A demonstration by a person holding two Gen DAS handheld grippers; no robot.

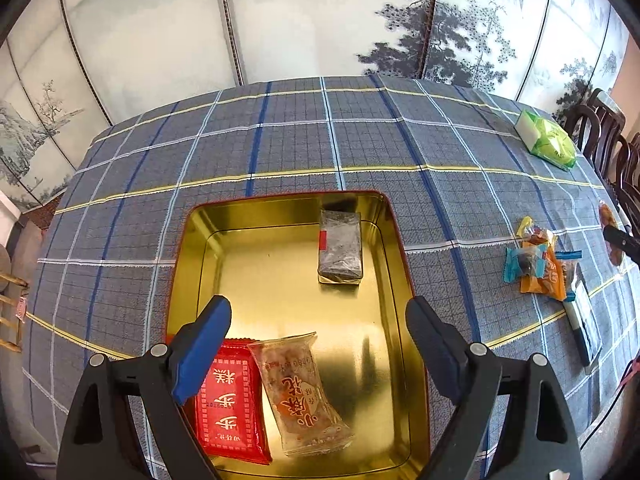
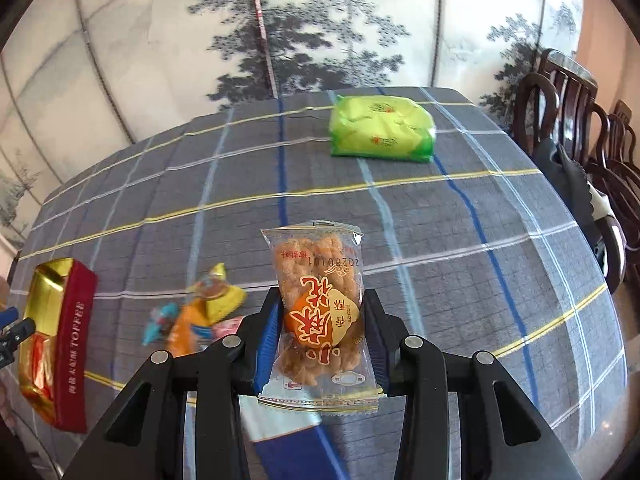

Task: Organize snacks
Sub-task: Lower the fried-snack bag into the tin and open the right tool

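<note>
A gold tin tray (image 1: 384, 320) with red outer walls lies on the checked tablecloth. In it are a red packet (image 1: 232, 404), a clear packet of fried twists (image 1: 300, 392) and a grey wrapped block (image 1: 340, 246). My left gripper (image 1: 316, 344) is open and empty above the tray's near half. My right gripper (image 2: 320, 336) is shut on another clear packet of orange fried twists (image 2: 320, 300), held above the cloth. The tray shows at the left in the right wrist view (image 2: 68, 344). Loose small snacks (image 1: 540, 264) lie right of the tray; they also show in the right wrist view (image 2: 200, 312).
A green tissue pack (image 2: 382, 128) lies at the table's far side, also in the left wrist view (image 1: 548, 140). A marker pen (image 1: 578, 328) lies near the loose snacks. Dark wooden chairs (image 2: 572, 120) stand along the right edge. A painted folding screen stands behind the table.
</note>
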